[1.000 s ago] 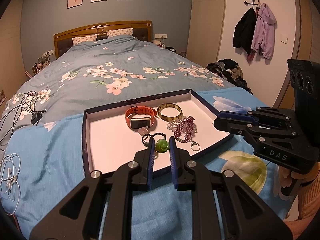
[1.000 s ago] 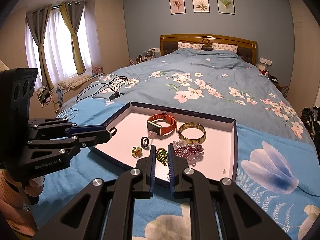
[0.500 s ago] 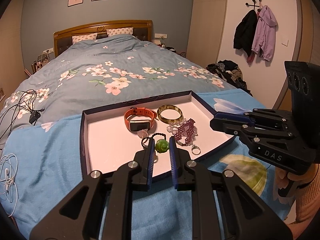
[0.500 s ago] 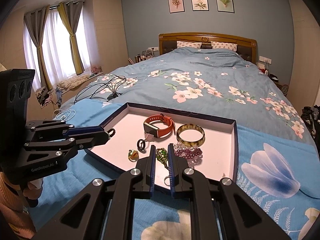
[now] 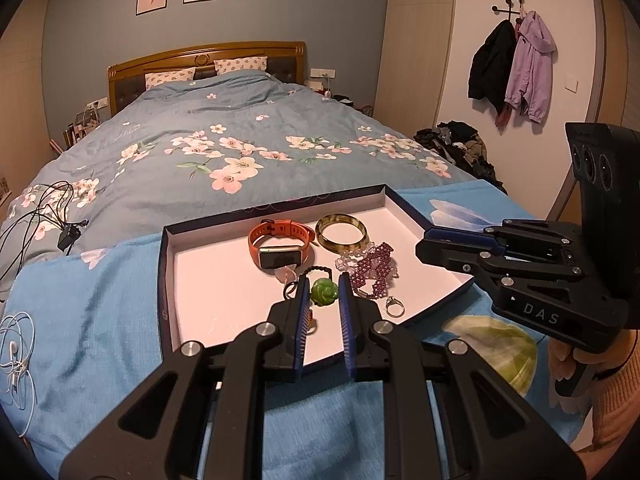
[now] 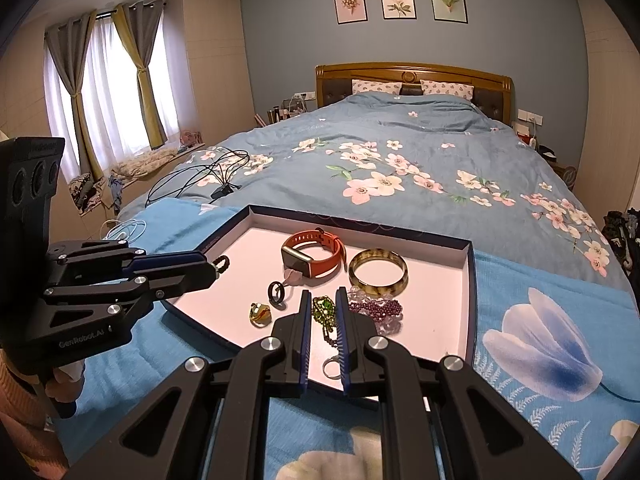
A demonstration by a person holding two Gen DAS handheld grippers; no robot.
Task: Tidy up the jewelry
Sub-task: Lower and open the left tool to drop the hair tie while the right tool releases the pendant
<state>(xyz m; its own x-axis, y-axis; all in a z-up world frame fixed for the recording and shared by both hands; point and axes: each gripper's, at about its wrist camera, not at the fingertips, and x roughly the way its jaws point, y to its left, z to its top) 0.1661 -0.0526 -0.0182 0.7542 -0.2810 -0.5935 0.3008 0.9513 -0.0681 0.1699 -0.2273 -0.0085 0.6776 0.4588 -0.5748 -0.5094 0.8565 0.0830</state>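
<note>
A shallow dark-rimmed tray (image 5: 208,280) (image 6: 440,304) with a pale pink floor lies on the bed. In it are an orange smartwatch (image 5: 280,242) (image 6: 314,254), a tortoiseshell bangle (image 5: 341,231) (image 6: 378,272), a purple bead bracelet (image 5: 374,268) (image 6: 376,307), a silver ring (image 5: 394,309) (image 6: 331,368), a black ring (image 6: 276,291) and an amber ring (image 6: 260,313). My left gripper (image 5: 323,292) (image 6: 218,266) is shut on a green rose pendant (image 5: 323,292) with a black beaded cord. My right gripper (image 6: 323,316) (image 5: 424,240) is shut on a green beaded piece (image 6: 323,312).
The tray rests on a light blue flower-print blanket (image 5: 100,320) over a floral duvet (image 5: 224,152). Black cables with a charger (image 5: 66,236) and white earphones (image 5: 16,354) lie to the left. Clothes are piled by the right wall (image 5: 460,144).
Both grippers have drifted slightly over the tray with their pieces still held. The jewelry in the tray has not moved.
</note>
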